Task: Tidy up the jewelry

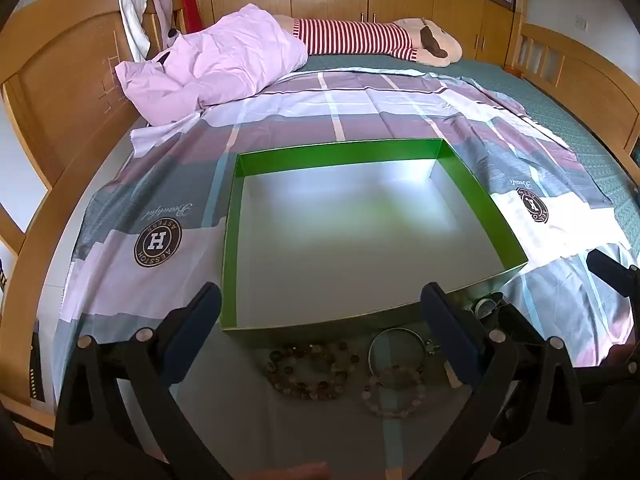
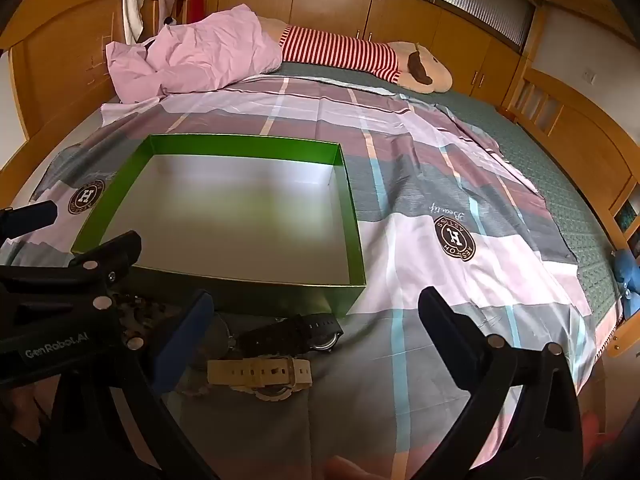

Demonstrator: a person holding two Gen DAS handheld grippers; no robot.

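Nothing looks sorted yet: the shallow green cardboard box with a pale silver floor (image 1: pixel 460 168) lies open on the bed and its inside is bare, so by my reading the whole job is still ahead.

All the jewelry sits on the checked pink-and-grey bedsheet (image 2: pixel 440 184) just outside the box's near wall. A brown and mottled stone bead bracelet (image 1: pixel 312 372) lies beside a thin silver metal bangle (image 1: pixel 396 350), which overlaps a pale pink bead bracelet (image 1: pixel 394 394). Further right are a black plastic wristwatch (image 2: pixel 296 334) close to the box corner and a cream rubber-strapped wristwatch (image 2: pixel 260 374) just in front of it.

The left gripper (image 1: pixel 320 320) hovers above the bracelets with its jaws wide apart, holding nothing. The right gripper (image 2: pixel 312 320) hangs over the two watches, jaws likewise spread and empty.

The two tools crowd each other near the pile, and the overlapping bangle and pink beads may snag. A crumpled pink quilt (image 1: pixel 216 64) and a striped plush toy (image 1: pixel 360 38) lie well apart at the bed's far end
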